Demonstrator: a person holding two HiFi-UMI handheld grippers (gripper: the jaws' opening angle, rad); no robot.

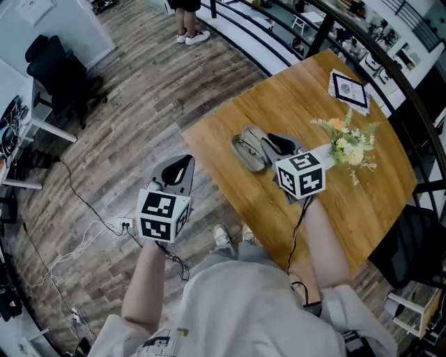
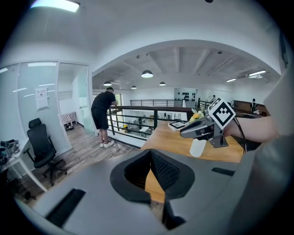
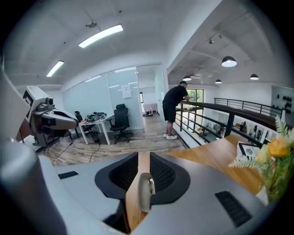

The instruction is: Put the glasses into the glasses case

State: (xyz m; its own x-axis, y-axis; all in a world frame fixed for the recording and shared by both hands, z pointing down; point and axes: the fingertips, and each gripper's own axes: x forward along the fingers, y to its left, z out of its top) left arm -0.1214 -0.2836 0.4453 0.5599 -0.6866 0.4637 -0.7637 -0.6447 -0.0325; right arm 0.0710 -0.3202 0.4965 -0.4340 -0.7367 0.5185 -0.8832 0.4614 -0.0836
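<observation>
An open grey glasses case [image 1: 249,149] lies on the wooden table [image 1: 293,104], with something dark inside that is too small to make out. My right gripper [image 1: 270,143] sits at the case's right side. In the right gripper view its jaws [image 3: 143,157] are nearly together, and a grey edge of the case [image 3: 144,193] with a metal part sits in the gap. My left gripper [image 1: 184,163] hangs over the floor off the table's left edge. Its jaws [image 2: 150,153] are shut with nothing between them.
A white vase of yellow flowers [image 1: 348,143] stands just right of my right gripper. A framed card [image 1: 348,89] lies at the table's far corner. A person [image 1: 187,21] stands at the railing. An office chair [image 1: 59,70] and floor cables [image 1: 90,230] are to the left.
</observation>
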